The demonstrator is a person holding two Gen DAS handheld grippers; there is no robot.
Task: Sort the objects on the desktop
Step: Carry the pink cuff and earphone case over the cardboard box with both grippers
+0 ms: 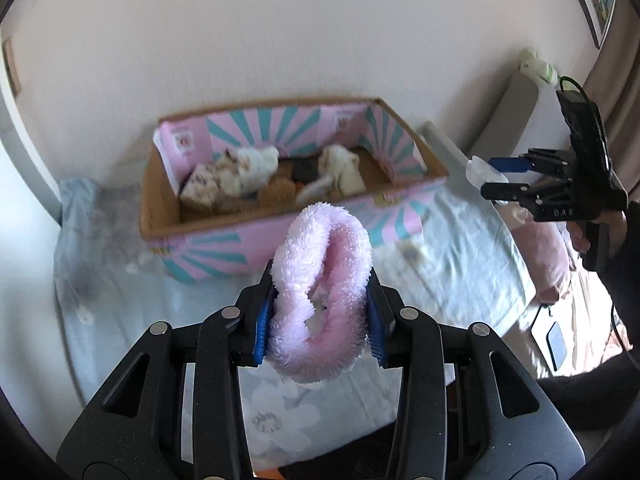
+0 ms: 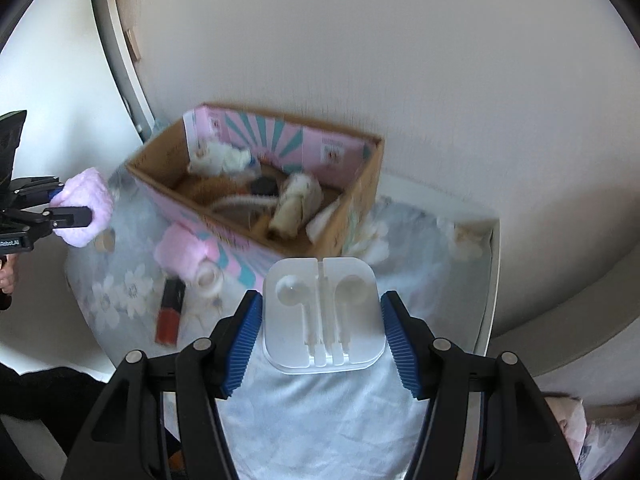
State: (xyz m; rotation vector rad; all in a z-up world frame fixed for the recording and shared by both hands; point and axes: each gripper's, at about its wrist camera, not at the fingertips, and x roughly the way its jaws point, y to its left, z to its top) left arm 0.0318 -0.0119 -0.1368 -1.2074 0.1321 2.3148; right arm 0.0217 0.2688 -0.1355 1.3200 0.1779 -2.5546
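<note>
the left gripper (image 1: 318, 312) is clenched on a pink fluffy band (image 1: 320, 296), with one blue pad pressing each flank so that the soft loop is squeezed into a narrow oval. the long axis of this oval runs forward along the fingers, and its far end points toward the cardboard box (image 1: 424, 152). the band is carried above the cloth-covered table (image 1: 460, 240), short of the box's near wall; this height is judged to be chosen so the band clears the wall on the way in. the right gripper (image 2: 322, 324) holds a clear plastic earphone tray (image 2: 324, 312) between its pads, which bear on the left and right edges. the tray faces the camera with its two round pockets toward the box and its cable slots toward the gripper body, so its long axis also runs roughly forward. the box already contains white and patterned soft items, which suggests it is the collection point for sorted objects. a pink roll (image 2: 180, 252), a tape roll (image 2: 210, 278) and a red-and-black tube (image 2: 170, 312) lie on the cloth just beside the box front. these appear to remain unsorted. motion blur makes finer detail unreadable.
</note>
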